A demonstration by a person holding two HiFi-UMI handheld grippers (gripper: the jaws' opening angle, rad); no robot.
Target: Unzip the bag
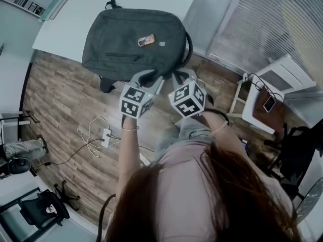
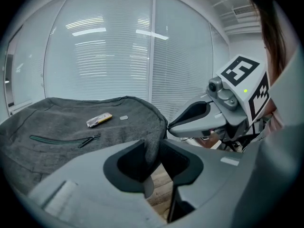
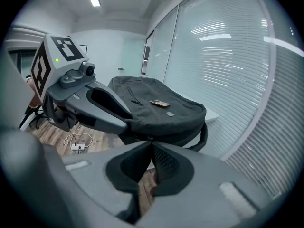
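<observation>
Grey and soft, the bag (image 1: 133,39) lies flat on a white worktop (image 1: 70,19). Its near end hangs a little over the edge, above the wooden floor (image 1: 60,100). A small yellow and white packet (image 1: 146,40) rests on top of the bag. A closed pocket zip (image 1: 123,56) runs across the bag's front, and a dark strap (image 1: 189,44) curves along its right side.

The person holds both grippers at the near end of the bag, side by side and close together.

The left gripper (image 1: 146,78) has hold of the bag's edge. In the left gripper view its fingers (image 2: 130,160) stand only partway apart. A fold of the grey cloth hangs down between them. The fold fills the gap and touches both pads, so the cloth is pinched there.

The right gripper (image 1: 180,76) is at the same edge, just beside the left one. In the right gripper view its fingers (image 3: 166,163) come together at the tips. They are closed on a small dark tab (image 3: 150,139) at the rim of the bag. The tab is too small to tell whether it is the zip's puller.

A white power strip (image 1: 105,135) with loose cords lies on the floor, well away from the bag. Behind the bag, pale window blinds (image 2: 109,51) fill the wall.
</observation>
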